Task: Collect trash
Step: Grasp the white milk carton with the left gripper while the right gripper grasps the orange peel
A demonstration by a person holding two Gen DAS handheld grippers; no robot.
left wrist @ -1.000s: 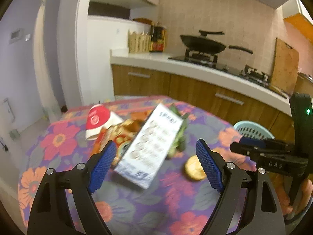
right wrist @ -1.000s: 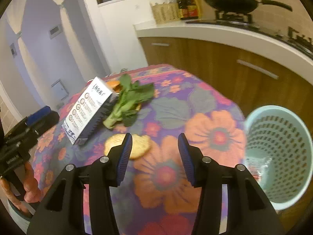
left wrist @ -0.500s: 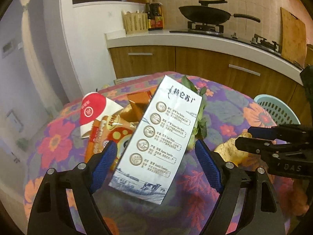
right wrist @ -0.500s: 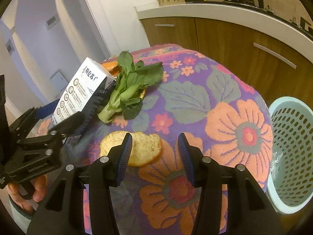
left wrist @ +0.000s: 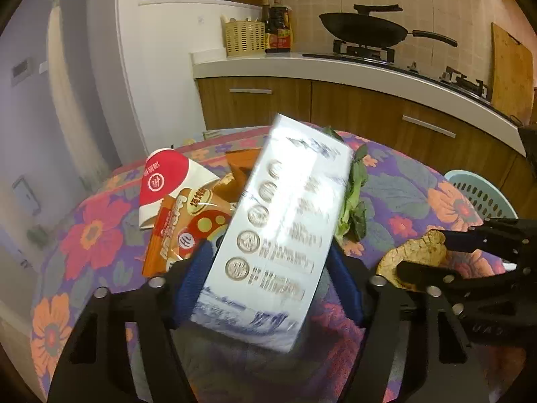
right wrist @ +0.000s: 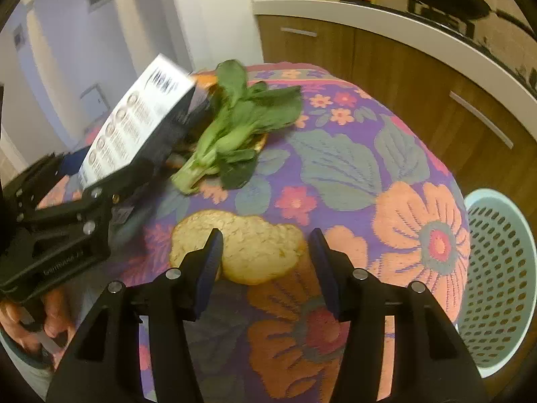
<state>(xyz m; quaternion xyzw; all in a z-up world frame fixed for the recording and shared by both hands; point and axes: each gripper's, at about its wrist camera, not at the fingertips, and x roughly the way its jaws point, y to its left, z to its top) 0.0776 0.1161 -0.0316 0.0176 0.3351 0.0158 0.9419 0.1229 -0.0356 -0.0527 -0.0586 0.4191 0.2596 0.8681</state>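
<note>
Both tongs level: left tongs (left wrist: 268,285) around carton (left wrist: 282,235).

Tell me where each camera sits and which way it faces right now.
Left wrist: on the left gripper, facing the kitchen counter; its fingers clamp the carton.
Right wrist: on the right gripper, facing down at the table; its open fingers straddle the bread.
Shared: carton, bread, greens, basket, each other's gripper.
</note>
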